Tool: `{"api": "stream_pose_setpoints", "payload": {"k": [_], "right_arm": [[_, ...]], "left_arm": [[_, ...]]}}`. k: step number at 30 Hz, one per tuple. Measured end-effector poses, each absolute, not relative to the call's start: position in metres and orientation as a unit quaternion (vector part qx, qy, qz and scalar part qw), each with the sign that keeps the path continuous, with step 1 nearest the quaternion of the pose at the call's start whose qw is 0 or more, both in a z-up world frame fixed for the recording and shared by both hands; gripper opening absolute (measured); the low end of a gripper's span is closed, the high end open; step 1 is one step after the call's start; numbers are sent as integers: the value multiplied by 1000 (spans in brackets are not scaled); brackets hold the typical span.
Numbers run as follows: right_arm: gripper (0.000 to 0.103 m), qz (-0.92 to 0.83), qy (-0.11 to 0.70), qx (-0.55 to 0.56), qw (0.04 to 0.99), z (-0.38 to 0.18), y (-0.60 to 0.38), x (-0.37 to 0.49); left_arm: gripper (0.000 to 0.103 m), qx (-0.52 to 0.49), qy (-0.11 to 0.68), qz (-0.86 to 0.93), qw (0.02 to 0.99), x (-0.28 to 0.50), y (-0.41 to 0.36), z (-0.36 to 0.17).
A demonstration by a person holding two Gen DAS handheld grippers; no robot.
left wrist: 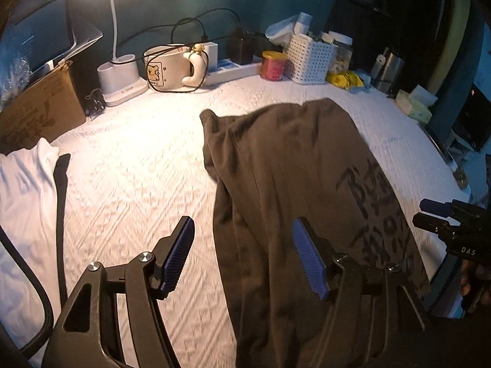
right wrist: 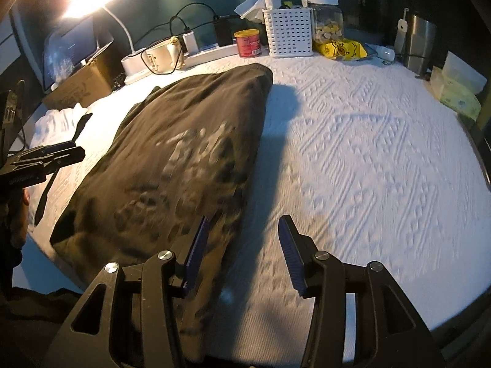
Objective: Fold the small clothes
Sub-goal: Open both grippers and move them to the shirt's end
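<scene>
Left wrist view, left gripper (left wrist: 242, 257): we see it angled down over the white textured cover (left wrist: 132, 165), jaws wide and holding nothing; one blue pad (left wrist: 308, 260) hangs above the cloth.
Left wrist view, dark shirt (left wrist: 294, 190): lies on the cover, printed side up.
Left wrist view, white garment (left wrist: 24, 190): far left, apart from the shirt.
Right wrist view, right gripper (right wrist: 244, 257): we see it tilted down at the shirt's right edge, jaws apart and empty.
Right wrist view, person's hand (right wrist: 15, 214): at the left edge, under the other gripper.
</scene>
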State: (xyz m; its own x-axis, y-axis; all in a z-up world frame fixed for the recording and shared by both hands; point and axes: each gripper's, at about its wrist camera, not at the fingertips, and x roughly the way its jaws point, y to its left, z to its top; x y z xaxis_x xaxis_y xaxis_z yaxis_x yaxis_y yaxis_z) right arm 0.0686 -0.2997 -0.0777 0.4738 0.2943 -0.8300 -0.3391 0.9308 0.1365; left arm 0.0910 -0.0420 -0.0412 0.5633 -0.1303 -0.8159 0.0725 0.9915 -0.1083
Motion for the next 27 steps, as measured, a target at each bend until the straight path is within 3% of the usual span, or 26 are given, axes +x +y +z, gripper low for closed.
{"api": "stream_pose_setpoints", "payload": {"k": [4, 27], "right_arm": [[66, 185, 479, -25, 858, -77, -295, 88], [66, 175, 484, -23, 857, -92, -280, 199]], "left_arm": [[67, -39, 458, -57, 886, 105, -36, -42], [67, -83, 480, -49, 872, 191, -14, -87]]}}
